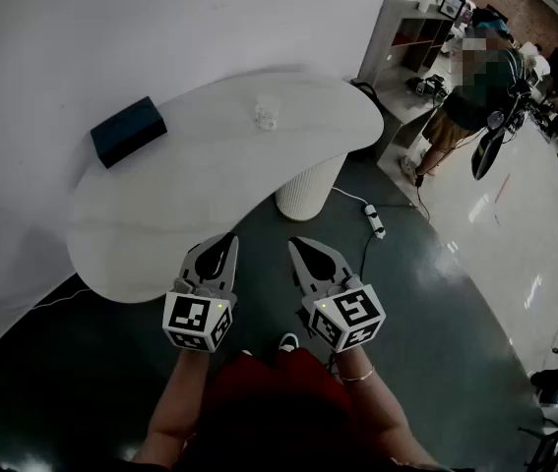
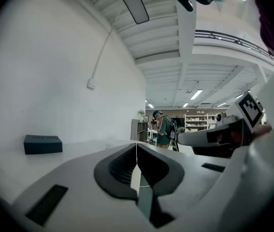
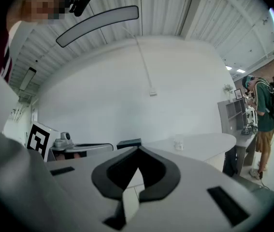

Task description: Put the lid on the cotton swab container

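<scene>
Head view: a white curved table (image 1: 160, 214) stands against a white wall. The cotton swab container (image 1: 268, 113), small and clear, sits near the table's far edge, well apart from both grippers. It is too small to tell whether its lid is on. A dark box (image 1: 128, 129) lies at the table's left end. The left gripper (image 1: 227, 240) and the right gripper (image 1: 295, 244) are held side by side at the table's near edge, both pointing toward it, with nothing in them. A power strip (image 1: 375, 222) lies on the floor by the table's pedestal. A person (image 1: 475, 87) stands far right, near a shelf (image 1: 411, 37).

Left gripper view: the jaws are closed tip to tip with nothing between them. The box (image 2: 43, 144) lies on the table to the left, the right gripper (image 2: 214, 137) shows to the right, and the person (image 2: 163, 129) stands beyond.

Right gripper view: the jaws meet at the tips and are empty. The container (image 3: 178, 143) stands on the table ahead, right of the box (image 3: 129, 143). The left gripper (image 3: 79, 149) shows at the left.
</scene>
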The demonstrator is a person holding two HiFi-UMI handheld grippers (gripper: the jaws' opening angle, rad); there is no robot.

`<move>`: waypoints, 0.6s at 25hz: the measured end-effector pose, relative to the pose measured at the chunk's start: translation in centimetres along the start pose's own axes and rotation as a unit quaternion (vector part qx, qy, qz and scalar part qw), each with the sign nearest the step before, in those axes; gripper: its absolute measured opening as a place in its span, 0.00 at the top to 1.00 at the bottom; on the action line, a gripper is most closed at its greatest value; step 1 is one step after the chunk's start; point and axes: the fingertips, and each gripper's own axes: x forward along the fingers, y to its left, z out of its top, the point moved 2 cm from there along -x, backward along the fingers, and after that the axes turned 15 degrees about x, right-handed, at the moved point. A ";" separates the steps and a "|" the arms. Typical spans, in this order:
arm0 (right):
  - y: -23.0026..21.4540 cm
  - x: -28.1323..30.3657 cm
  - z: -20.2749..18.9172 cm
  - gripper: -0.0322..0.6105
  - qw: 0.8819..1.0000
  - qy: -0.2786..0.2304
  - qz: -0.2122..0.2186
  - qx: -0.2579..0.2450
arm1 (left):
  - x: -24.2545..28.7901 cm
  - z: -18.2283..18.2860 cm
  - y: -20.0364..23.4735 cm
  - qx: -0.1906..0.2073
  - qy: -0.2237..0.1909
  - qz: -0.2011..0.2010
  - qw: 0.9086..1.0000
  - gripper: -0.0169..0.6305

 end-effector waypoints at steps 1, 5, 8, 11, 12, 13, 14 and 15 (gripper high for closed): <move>-0.4 0.1 0.1 0.93 1.000 0.001 -0.002 -0.001 | 0.3 0.0 -0.1 -0.001 0.000 -0.001 1.000 0.93; -1.9 0.5 0.4 0.93 1.000 0.003 -0.015 -0.005 | 1.3 0.0 -0.2 -0.005 -0.001 0.005 1.000 0.93; -2.8 0.6 0.3 0.93 1.000 0.006 -0.022 -0.001 | 1.4 0.0 0.0 -0.009 0.006 0.019 1.000 0.93; -3.4 0.2 0.5 0.93 1.000 0.007 -0.021 -0.004 | 2.0 0.3 -0.4 -0.004 0.009 0.026 1.000 0.93; -3.6 0.0 0.5 0.93 1.000 0.008 -0.020 -0.006 | 2.2 0.4 -0.6 -0.002 0.009 0.028 1.000 0.93; -3.9 -0.2 0.5 0.93 1.000 0.008 -0.020 -0.007 | 2.4 0.5 -0.8 0.000 0.010 0.029 1.000 0.93; -4.1 -0.3 0.6 0.93 1.000 0.007 -0.020 -0.008 | 2.6 0.5 -1.0 0.001 0.010 0.029 1.000 0.93; -4.3 -0.4 0.6 0.93 1.000 0.006 -0.021 -0.009 | 2.8 0.6 -1.2 0.003 0.011 0.028 1.000 0.93</move>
